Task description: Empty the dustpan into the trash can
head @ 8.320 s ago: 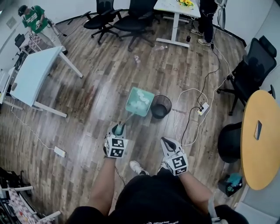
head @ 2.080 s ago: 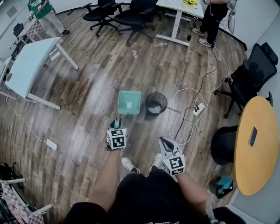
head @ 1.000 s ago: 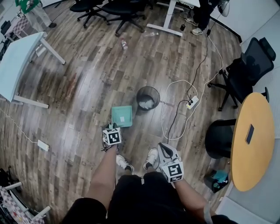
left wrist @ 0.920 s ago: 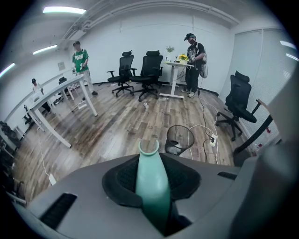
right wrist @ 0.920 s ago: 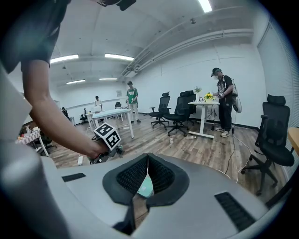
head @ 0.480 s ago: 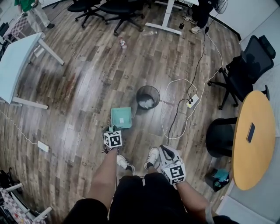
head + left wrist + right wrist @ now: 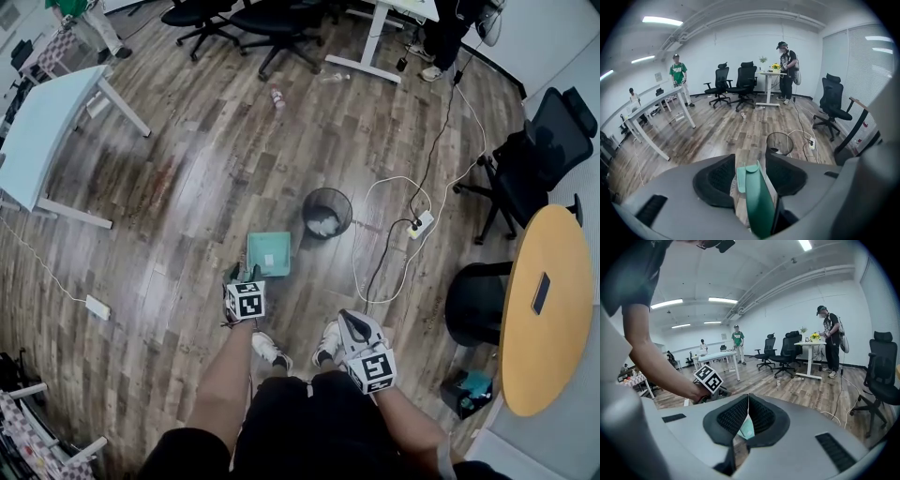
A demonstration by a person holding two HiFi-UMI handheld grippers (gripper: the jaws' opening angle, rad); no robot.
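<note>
The teal dustpan (image 7: 269,253) lies flat on the wood floor, just left of and nearer than the black mesh trash can (image 7: 327,213), which has white litter inside. My left gripper (image 7: 251,275) sits at the pan's near end. In the left gripper view its jaws have just been opening and the left gripper (image 7: 751,159) stands open, with the dustpan handle (image 7: 757,201) loose between the pads and the trash can (image 7: 780,143) beyond. My right gripper (image 7: 347,317) hangs by my right knee, empty. In its own view the right gripper (image 7: 748,397) is shut.
A white cable and power strip (image 7: 420,223) lie right of the can. A round wooden table (image 7: 548,300), a black stool (image 7: 473,305) and office chairs (image 7: 534,150) stand at the right, a white desk (image 7: 42,141) at the left. A bottle (image 7: 277,97) lies farther off.
The white litter that lay in the dustpan is now in the trash can. The pan has come away from the can's rim and down to the floor. The right gripper has stayed put.
</note>
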